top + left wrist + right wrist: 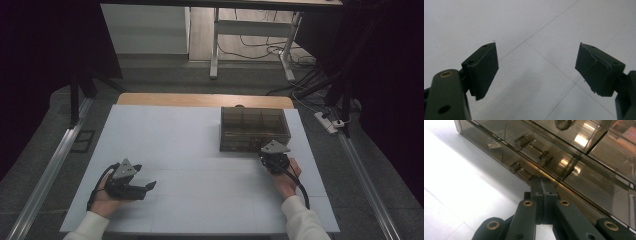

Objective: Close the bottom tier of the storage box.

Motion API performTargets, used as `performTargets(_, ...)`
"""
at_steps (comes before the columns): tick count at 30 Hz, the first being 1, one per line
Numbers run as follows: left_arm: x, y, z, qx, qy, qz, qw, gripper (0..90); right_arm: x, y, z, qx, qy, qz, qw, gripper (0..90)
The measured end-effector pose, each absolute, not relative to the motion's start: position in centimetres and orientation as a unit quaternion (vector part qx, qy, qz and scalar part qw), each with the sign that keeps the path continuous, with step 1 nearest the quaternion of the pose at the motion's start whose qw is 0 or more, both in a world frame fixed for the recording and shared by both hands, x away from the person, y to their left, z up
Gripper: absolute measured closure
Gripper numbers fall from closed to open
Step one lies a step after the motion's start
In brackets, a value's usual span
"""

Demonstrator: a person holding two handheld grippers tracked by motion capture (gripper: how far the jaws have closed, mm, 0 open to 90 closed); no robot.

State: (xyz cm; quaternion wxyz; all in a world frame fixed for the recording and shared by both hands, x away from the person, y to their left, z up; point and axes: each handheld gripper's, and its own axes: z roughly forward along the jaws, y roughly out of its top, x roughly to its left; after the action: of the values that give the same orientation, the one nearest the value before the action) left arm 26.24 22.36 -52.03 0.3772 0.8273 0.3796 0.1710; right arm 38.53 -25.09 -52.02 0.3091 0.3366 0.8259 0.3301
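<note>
A white-topped bench (200, 165) carries one thing worth watching: a smoke-tinted, see-through plastic compartment box (254, 129), its flat lid down over divided cells. The box sits directly ahead of the right tongs (270, 152), touching or all but touching their tips, and well away across the bench from the left tongs (145, 187).

Seen along the right tongs (543, 185), the two black jaws are pressed flat together with nothing visible between them, their tips at the front edge of the box, right where the lid meets the wall. Whether they pinch a lip or a latch there cannot be made out. Just beyond the tips, inside the nearest cells, lie several small metal bolts (524, 141), and a hex nut (562, 123) sits farther in.

The left tongs (537, 68) rest low over bare white bench, jaws spread wide and holding nothing, the person's hand beneath them at the near corner.

As a judgement, the work looks to be at its opening: the lid appears closed, none of the hardware has left its cell, and nothing lies on the bench beside either pair of tongs. What seems to be in hand is the right tongs working at the front seam of the box to raise the lid; everything after that, including any picking or sorting of the bolts, is yet to be done.
</note>
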Motion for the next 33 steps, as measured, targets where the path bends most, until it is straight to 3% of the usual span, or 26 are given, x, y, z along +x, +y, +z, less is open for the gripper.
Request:
performTargets(14,26.1,22.3,-52.0,0.827,0.379,0.172,0.378,18.0,36.7,-25.7,-51.0,0.304,0.831,0.362,0.295,88.8)
performTargets(19,26.1,22.4,-52.0,0.827,0.379,0.172,0.377,18.0,36.0,-26.0,-50.8,0.295,0.833,0.375,0.281,77.2)
performTargets(26,26.1,22.3,-52.0,0.827,0.378,0.171,0.379,17.9,34.7,-26.1,-50.2,0.28,0.833,0.401,0.258,51.4)
performTargets(33,26.0,22.4,-52.0,0.827,0.379,0.17,0.379,17.9,33.5,-26.3,-49.9,0.272,0.83,0.42,0.245,40.3)
